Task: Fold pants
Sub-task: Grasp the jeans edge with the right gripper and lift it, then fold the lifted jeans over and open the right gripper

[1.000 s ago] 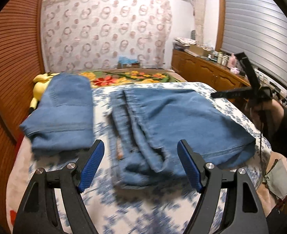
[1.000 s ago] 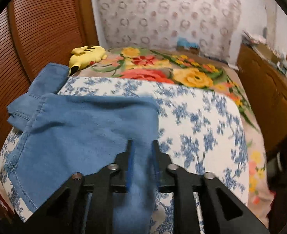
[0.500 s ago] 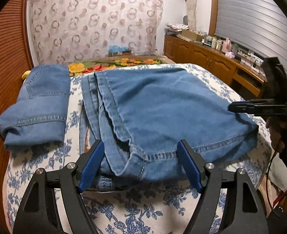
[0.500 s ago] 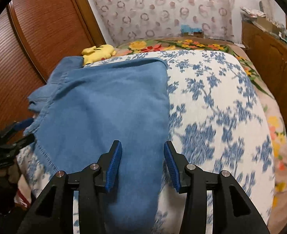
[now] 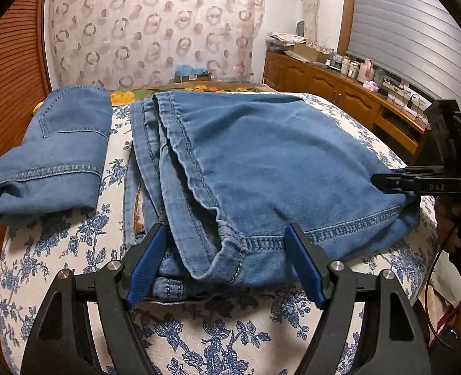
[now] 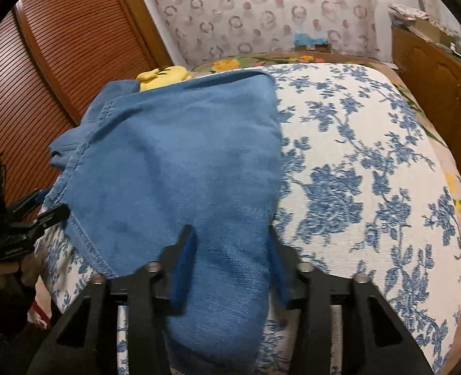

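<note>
Blue denim pants [image 5: 271, 156] lie folded on the bed, with the stitched hem along the near edge. My left gripper [image 5: 225, 231] is open and straddles the near left corner, where the layers bunch; its pads do not press the cloth. In the right wrist view it shows at the pants' left edge [image 6: 43, 215]. My right gripper [image 6: 230, 231] sits at the pants' [image 6: 180, 162] near right corner. Its jaws are closing, blurred, with a thick fold of denim filling the gap and touching both pads. From the left wrist view, the right gripper [image 5: 387, 181] looks pinched on that corner.
A second folded pair of jeans [image 5: 52, 150] lies at the left of the bed. The blue floral bedcover [image 5: 230, 337] spreads beneath. A yellow plush toy [image 6: 164, 76] sits behind. Slatted wooden doors [image 6: 58, 62] stand left, a wooden cabinet [image 5: 340, 93] right. A hand [image 5: 452, 218] holds the right gripper.
My left gripper came down and closer, so the pants' near corner now lies between its fingers. My right gripper's fingers spread around the denim fold and now blur inward.
</note>
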`<state>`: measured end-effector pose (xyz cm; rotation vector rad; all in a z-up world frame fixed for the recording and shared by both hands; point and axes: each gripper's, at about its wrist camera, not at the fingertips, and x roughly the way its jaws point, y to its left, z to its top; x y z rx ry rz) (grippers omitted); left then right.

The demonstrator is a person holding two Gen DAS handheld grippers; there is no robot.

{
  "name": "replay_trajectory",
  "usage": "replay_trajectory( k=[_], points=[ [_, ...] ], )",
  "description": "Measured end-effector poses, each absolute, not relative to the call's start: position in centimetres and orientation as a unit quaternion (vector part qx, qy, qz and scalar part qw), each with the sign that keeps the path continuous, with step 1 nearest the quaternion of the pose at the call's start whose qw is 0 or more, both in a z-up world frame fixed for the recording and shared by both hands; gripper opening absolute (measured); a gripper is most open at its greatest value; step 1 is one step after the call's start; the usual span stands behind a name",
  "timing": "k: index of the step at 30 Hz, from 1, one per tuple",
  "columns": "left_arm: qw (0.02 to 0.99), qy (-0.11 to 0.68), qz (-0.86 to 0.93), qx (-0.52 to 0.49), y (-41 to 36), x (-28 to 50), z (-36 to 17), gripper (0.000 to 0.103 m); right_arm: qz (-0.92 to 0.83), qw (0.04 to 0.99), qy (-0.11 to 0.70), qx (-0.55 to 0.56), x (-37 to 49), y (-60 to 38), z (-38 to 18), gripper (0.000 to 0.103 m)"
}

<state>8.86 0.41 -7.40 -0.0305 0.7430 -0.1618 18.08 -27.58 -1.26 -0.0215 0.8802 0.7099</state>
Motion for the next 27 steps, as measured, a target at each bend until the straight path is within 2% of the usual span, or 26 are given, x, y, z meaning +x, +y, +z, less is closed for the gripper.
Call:
replay_trajectory(
  k=[3, 9, 13, 18, 27],
  points=[
    [0.93, 0.358, -0.076, -0.017, 0.7, 8.4, -7.1, 0.078, 0.336, 0.856, 0.391, -0.021, 17.0, -26.4, 0.8, 0.011],
    [0.941, 0.331, -0.065, -0.035, 2.7, 6.3, -5.3, 0.078, 0.378, 0.87, 0.313, -0.043, 14.6, -23.0, 7.4, 0.009],
    [0.946, 0.318, -0.048, -0.037, 4.6, 4.6, -4.3, 0.078, 0.418, 0.858, 0.288, -0.072, 12.7, -18.4, 9.3, 0.009],
    [0.949, 0.31, -0.023, -0.045, 7.3, 2.5, -4.2, 0.078, 0.461, 0.835, 0.285, -0.091, 11.2, -12.6, 9.0, 0.009],
    [0.946, 0.315, 0.024, -0.072, 12.2, 1.0, -5.4, 0.078, 0.493, 0.789, 0.342, -0.134, 11.4, -4.2, 2.7, 0.008]
  ],
)
